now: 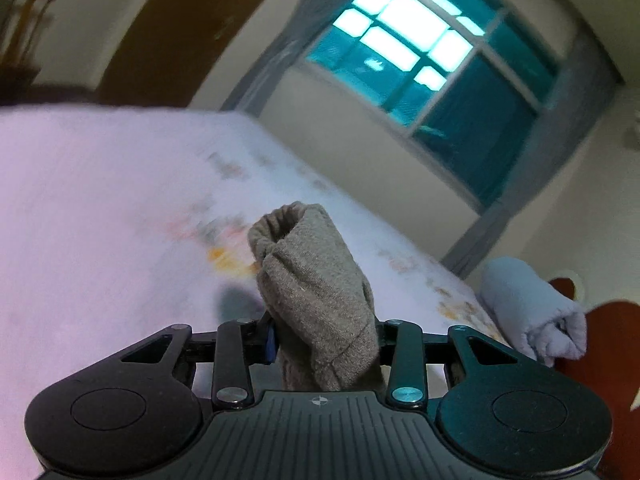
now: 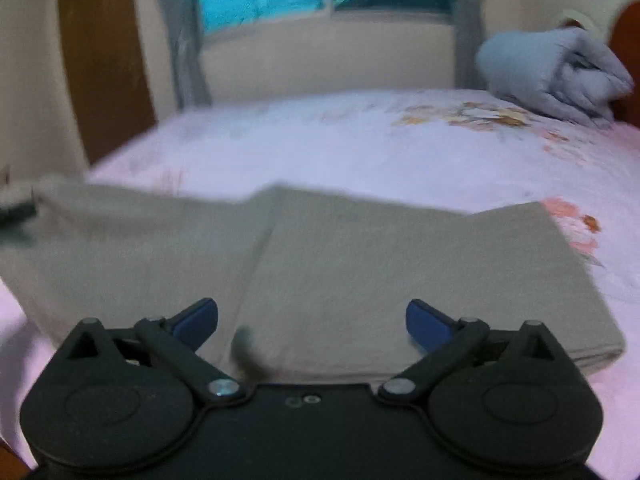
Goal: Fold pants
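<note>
The left tool clamped a bunched end of the khaki pants, lifting it clear of the bed for a fold, while the right tool hovered open above the flat portion.

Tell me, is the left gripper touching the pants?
Touching. The left wrist view shows the left gripper shut on a bunch of the pants, the beige cloth squeezed between its fingers.

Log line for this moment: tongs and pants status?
left tongs: shut on pants, fabric bunched | right tongs: open, above pants | pants: spread on bed | fold: in progress
</note>
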`<state>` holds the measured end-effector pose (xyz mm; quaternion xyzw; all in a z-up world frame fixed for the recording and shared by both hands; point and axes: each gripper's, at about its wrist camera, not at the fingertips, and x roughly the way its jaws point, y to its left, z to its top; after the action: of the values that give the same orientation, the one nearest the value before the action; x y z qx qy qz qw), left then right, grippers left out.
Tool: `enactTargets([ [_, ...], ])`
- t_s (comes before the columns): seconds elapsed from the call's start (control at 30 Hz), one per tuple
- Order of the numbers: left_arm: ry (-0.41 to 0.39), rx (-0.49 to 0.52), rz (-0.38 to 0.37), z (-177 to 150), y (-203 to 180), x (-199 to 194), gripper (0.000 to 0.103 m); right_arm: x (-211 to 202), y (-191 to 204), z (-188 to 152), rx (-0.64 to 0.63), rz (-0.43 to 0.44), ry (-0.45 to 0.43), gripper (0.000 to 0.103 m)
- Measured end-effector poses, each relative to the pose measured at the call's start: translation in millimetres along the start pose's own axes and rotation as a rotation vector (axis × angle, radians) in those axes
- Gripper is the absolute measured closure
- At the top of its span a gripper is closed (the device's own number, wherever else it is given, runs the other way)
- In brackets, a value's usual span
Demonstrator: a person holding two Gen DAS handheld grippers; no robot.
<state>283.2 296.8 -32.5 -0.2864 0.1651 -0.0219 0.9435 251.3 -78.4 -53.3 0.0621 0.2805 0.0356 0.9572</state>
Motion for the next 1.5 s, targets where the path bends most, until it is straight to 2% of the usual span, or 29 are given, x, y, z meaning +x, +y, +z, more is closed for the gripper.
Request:
enactTargets([
  [0.07,-0.015,0.049,-0.043,10,-33,-4,0.066,-17,-28,5,0.069,0.010,-0.035,0.008],
  [0.2,-0.016,0.153,-0.129,20,-112,1,0.066,-44,-99,16,0.229,-0.031,-0.061,0.008],
  [0.33,0.029,0.279,-0.221,0,-204,24,0.066,-74,-177,15,0.369,-0.092,-0.122,0.008],
  [0.43,0.107,0.388,-0.273,-44,-270,49,0.066,-93,-232,15,0.454,-0.138,-0.153,0.008],
  [0.57,0.284,0.522,-0.309,-131,-340,86,0.064,-109,-291,4,0.543,-0.178,-0.156,0.007],
  [0.6,0.347,0.533,-0.311,-155,-351,92,0.058,-108,-300,1,0.556,-0.182,-0.150,0.007],
  [0.63,0.382,0.534,-0.331,-172,-359,92,0.043,-110,-316,-2,0.576,-0.186,-0.136,0.007],
  [0.67,0.371,0.516,-0.375,-183,-361,85,0.037,-113,-324,-7,0.591,-0.192,-0.126,0.007],
  [0.7,0.342,0.491,-0.384,-185,-361,76,0.028,-114,-330,-10,0.606,-0.194,-0.119,0.007],
  [0.77,0.317,0.441,-0.334,-176,-351,63,0.025,-116,-340,-16,0.639,-0.151,-0.120,0.007],
  [0.83,0.285,0.396,-0.287,-159,-330,51,0.025,-119,-344,-21,0.686,-0.057,-0.125,0.007],
  [0.93,0.243,0.391,-0.165,-128,-288,30,0.024,-105,-331,-21,0.753,0.142,-0.104,0.010],
  [1.0,0.224,0.393,-0.082,-111,-254,14,0.023,-83,-313,-19,0.795,0.299,-0.042,0.016],
  [1.07,0.212,0.373,-0.005,-95,-217,4,0.022,-63,-299,-18,0.851,0.387,0.035,0.026],
  [1.1,0.204,0.357,0.025,-92,-200,-5,0.020,-56,-289,-18,0.865,0.396,0.074,0.033],
  [1.13,0.196,0.333,0.052,-89,-183,-17,0.018,-47,-280,-19,0.880,0.398,0.123,0.035],
  [1.2,0.189,0.297,0.092,-88,-156,-28,0.017,-38,-268,-21,0.898,0.392,0.169,0.036],
  [1.33,0.188,0.223,0.128,-98,-117,-37,0.017,-29,-253,-17,0.901,0.350,0.170,0.036],
  [1.4,0.189,0.197,0.125,-107,-113,-33,0.017,-19,-248,-12,0.891,0.332,0.183,0.036],
  [1.43,0.188,0.184,0.122,-111,-111,-36,0.017,-12,-246,-10,0.890,0.294,0.208,0.038],
  [1.5,0.185,0.168,0.112,-114,-108,-35,0.017,-6,-244,-3,0.894,0.287,0.198,0.040],
])
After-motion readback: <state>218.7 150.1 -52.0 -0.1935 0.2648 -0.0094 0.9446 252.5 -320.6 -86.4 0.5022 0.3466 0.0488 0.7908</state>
